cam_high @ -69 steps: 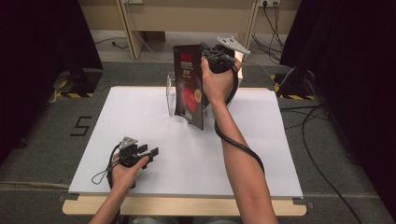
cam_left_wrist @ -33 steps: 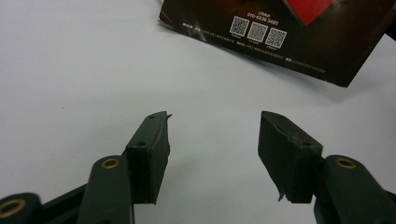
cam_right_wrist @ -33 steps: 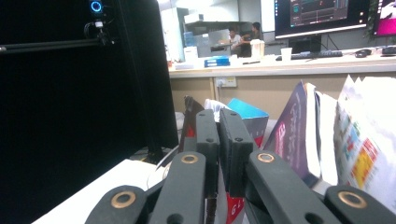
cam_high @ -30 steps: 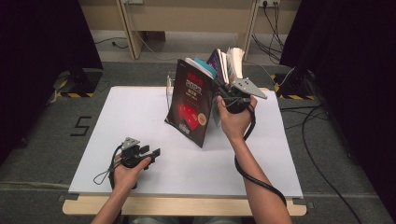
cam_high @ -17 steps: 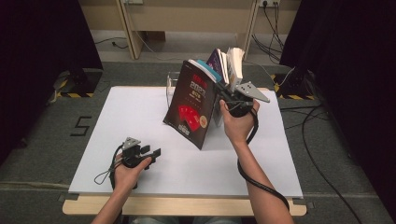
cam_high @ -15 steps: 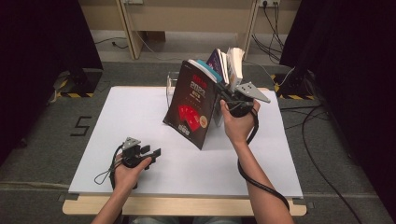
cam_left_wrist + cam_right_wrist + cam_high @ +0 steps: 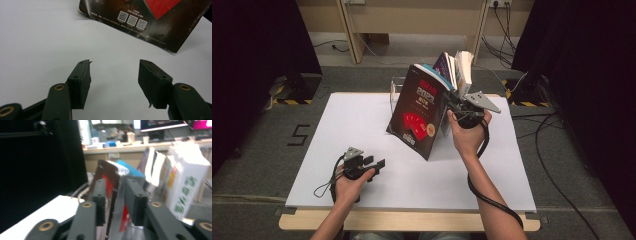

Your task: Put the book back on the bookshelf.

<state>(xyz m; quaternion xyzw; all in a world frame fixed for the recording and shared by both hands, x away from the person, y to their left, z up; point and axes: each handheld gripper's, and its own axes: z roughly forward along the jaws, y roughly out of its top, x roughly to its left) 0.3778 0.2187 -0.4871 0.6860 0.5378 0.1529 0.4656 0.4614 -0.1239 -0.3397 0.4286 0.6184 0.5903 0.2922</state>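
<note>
The black-and-red book (image 7: pixel 419 117) now leans tilted on the white table (image 7: pixel 337 125), pulled out from the upright books (image 7: pixel 457 70). The right gripper (image 7: pixel 455 102) has just been opening, its jaws loosened astride the book's edge, so I judge release underway. The left gripper (image 7: pixel 374 164) rests unclenched, holding nothing.

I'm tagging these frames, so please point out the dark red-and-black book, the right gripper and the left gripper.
dark red-and-black book (image 7: pixel 419 117), high view, middle of its front cover.
right gripper (image 7: pixel 113 197), right gripper view, midway between its fingertips.
left gripper (image 7: pixel 113 75), left gripper view, midway between its fingertips.
</note>
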